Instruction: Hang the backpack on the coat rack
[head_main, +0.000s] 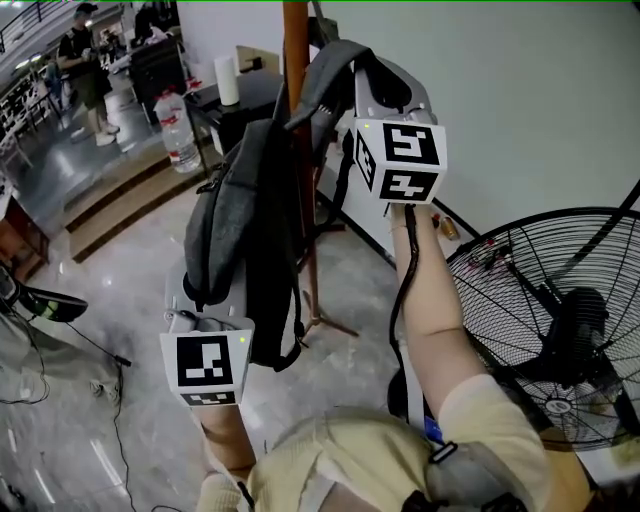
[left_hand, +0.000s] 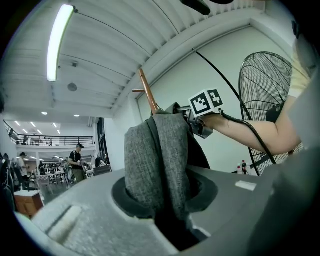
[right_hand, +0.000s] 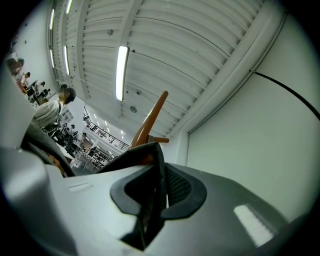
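Observation:
A grey backpack (head_main: 235, 215) hangs beside the wooden pole of the coat rack (head_main: 296, 60). My left gripper (head_main: 208, 300) is under the pack's lower end. In the left gripper view a thick fold of grey backpack fabric (left_hand: 155, 160) fills the gap of the left gripper (left_hand: 162, 195), touching both pads. Higher up, my right gripper (head_main: 365, 75) is shut on the pack's black top strap (head_main: 330, 75), close to the pole. The right gripper view shows that thin strap (right_hand: 150, 200) pinched in the right gripper (right_hand: 157, 192), with the pole (right_hand: 150, 120) just beyond.
A large black floor fan (head_main: 560, 320) stands close on the right by the white wall. The rack's foot legs (head_main: 325, 320) spread over the tiled floor. Wooden steps (head_main: 120, 200), a water bottle (head_main: 178, 130) and a person (head_main: 85, 60) lie at the far left.

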